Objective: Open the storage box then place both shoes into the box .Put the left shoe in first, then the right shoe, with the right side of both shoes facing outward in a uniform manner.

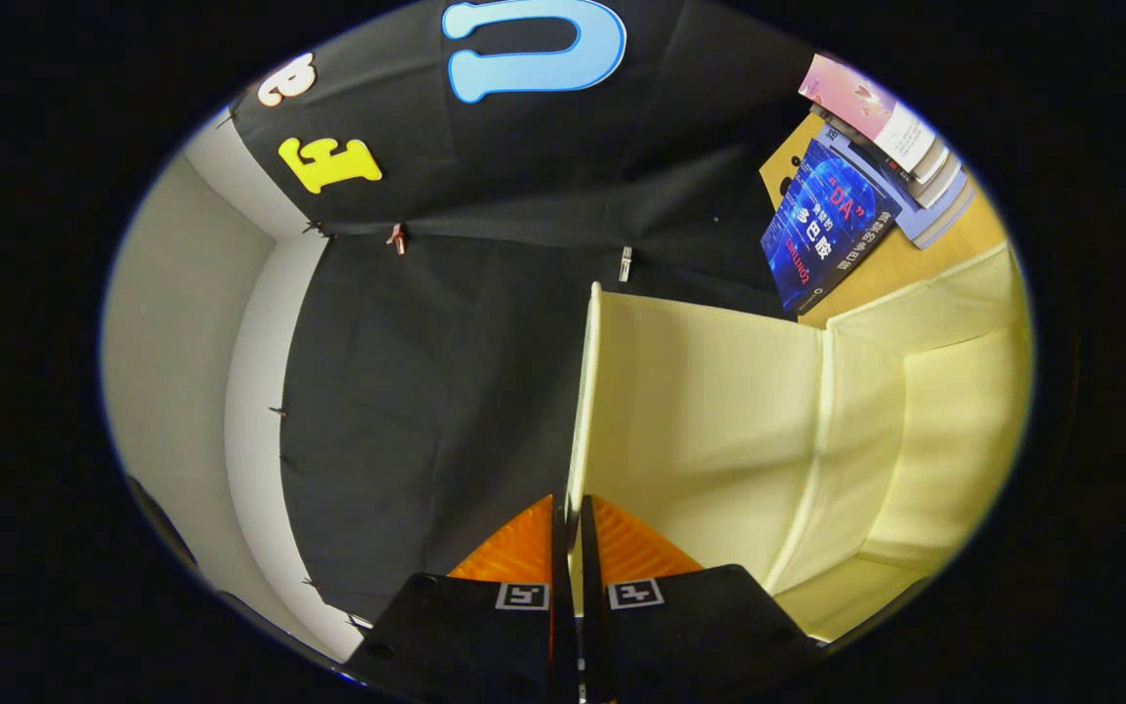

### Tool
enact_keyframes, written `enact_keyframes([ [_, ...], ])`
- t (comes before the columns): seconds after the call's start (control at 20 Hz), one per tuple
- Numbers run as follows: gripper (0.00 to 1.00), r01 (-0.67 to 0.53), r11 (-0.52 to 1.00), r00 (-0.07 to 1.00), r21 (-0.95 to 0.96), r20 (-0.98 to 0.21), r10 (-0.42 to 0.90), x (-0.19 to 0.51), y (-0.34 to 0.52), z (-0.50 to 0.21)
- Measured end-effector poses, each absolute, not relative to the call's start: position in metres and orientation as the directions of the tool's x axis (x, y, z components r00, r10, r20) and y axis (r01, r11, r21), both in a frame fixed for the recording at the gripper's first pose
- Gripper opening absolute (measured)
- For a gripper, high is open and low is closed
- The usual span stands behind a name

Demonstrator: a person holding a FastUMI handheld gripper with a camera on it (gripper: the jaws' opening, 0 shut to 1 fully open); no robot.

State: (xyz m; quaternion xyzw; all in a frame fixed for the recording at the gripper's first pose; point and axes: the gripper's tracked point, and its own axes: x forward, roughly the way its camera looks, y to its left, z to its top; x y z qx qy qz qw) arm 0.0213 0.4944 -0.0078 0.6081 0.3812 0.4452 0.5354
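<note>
At the bottom centre of the frame we see the gripper with its two ribbed fingers pressed nearly together, pinching the thin edge of the pale yellow plastic storage box's smooth flat lid panel, which stands on edge just ahead of them. To the right of that edge the pale yellow plastic storage box opens into a smooth, rounded cavity, while to the left we have open room in front of the black cloth wall and a plain white wall. Farther off, at the upper right, a stack of books lies on a light wooden surface beyond the box.
</note>
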Motion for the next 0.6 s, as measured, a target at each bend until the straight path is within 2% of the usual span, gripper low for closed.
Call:
enact_keyframes([
  [0.15, 0.1, -0.016, -0.114, 0.311, 0.993, 0.114, 0.944, 0.02, 0.519, -0.01],
  [0.25, 0.19, -0.01, -0.105, 0.312, 0.994, 0.103, 0.945, 0.019, 0.526, -0.013],
  [0.35, 0.31, -0.024, -0.101, 0.319, 0.995, 0.104, 0.942, 0.018, 0.528, -0.012],
  [0.45, 0.51, -0.049, -0.126, 0.335, 0.991, 0.135, 0.932, 0.017, 0.52, -0.002],
  [0.5, 0.67, -0.067, -0.12, 0.347, 0.991, 0.136, 0.928, 0.018, 0.513, 0.0],
  [0.6, 0.8, -0.114, -0.067, 0.371, 0.991, 0.105, 0.923, 0.018, 0.498, -0.004],
])
